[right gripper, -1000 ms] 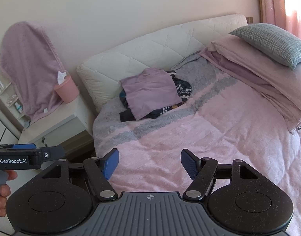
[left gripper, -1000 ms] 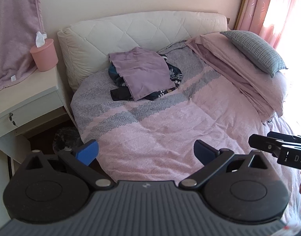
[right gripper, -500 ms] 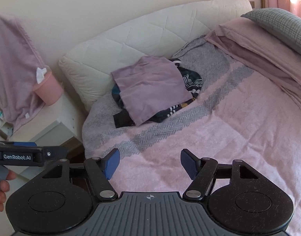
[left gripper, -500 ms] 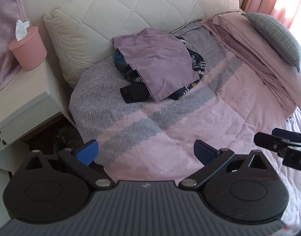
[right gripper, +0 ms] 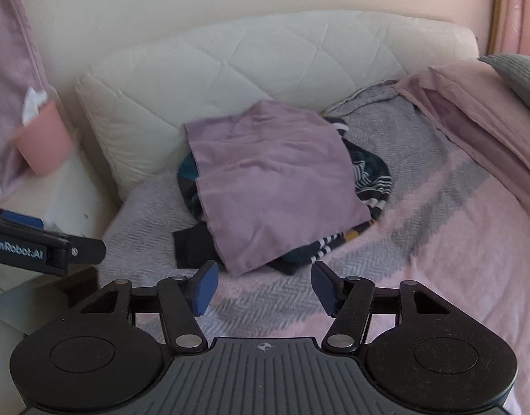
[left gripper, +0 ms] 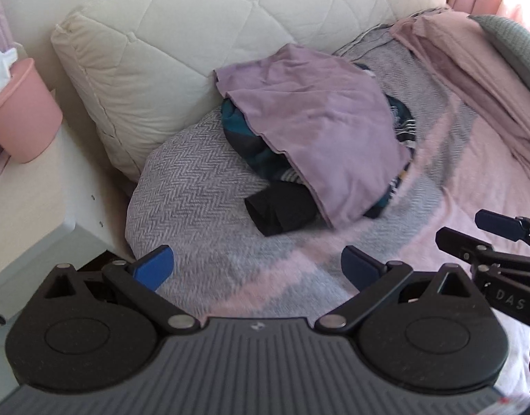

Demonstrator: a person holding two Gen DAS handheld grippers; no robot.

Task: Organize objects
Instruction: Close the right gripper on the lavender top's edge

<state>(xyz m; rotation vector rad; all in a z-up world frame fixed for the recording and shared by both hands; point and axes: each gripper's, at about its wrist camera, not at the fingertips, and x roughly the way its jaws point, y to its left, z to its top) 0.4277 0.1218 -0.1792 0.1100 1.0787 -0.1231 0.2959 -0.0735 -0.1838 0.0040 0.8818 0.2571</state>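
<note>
On the bed (left gripper: 202, 190), taken from the quilted headboard (left gripper: 182, 34):
- Lilac cloth (left gripper: 320, 124) (right gripper: 275, 180): spread over a heap of dark patterned clothes (left gripper: 251, 141) (right gripper: 365, 173), just below the headboard.
- Black garment (left gripper: 282, 212): at the heap's near edge, partly under the cloth.
- Pink tissue tub (left gripper: 19, 114): left of the headboard, on a white counter (left gripper: 33, 207).
- Left gripper (left gripper: 256, 264): jaws wide, empty, short of the heap.
- Right gripper (right gripper: 263, 285): jaws wide, empty, close before the cloth's near edge.
</note>
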